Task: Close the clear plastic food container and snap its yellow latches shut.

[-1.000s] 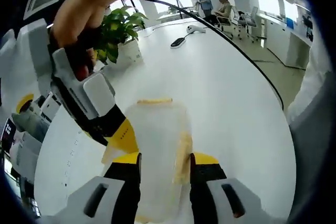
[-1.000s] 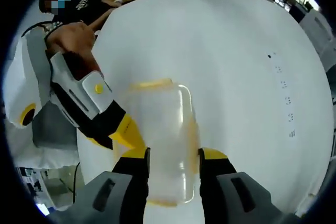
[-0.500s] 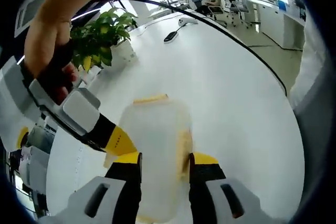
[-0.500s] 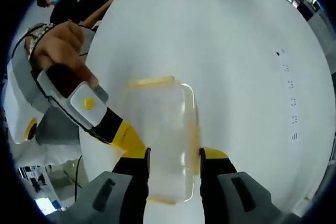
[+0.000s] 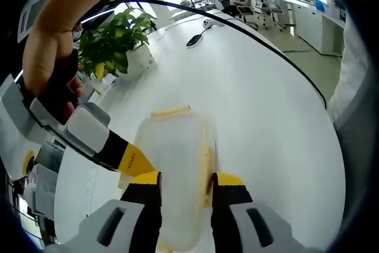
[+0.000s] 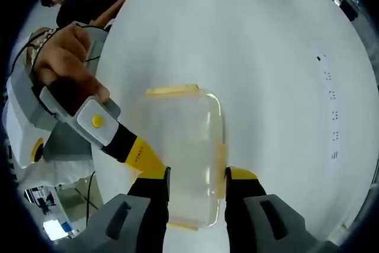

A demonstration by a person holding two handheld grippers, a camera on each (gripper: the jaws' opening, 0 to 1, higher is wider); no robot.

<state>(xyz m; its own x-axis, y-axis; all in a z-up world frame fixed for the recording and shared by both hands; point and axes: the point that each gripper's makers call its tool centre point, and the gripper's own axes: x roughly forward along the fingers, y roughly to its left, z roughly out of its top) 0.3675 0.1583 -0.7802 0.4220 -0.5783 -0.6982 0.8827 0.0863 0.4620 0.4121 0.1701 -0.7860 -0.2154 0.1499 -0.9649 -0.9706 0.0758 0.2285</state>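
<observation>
Container (image 5: 176,164), lid on, contents unclear, sits clamped between both claws (image 5: 182,183) (image 6: 197,177) on table (image 6: 266,63).

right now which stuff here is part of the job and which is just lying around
Part of the job:
clear plastic container
yellow latches
left gripper
right gripper

Lying about:
potted plant
remote-like black item
white table
</observation>
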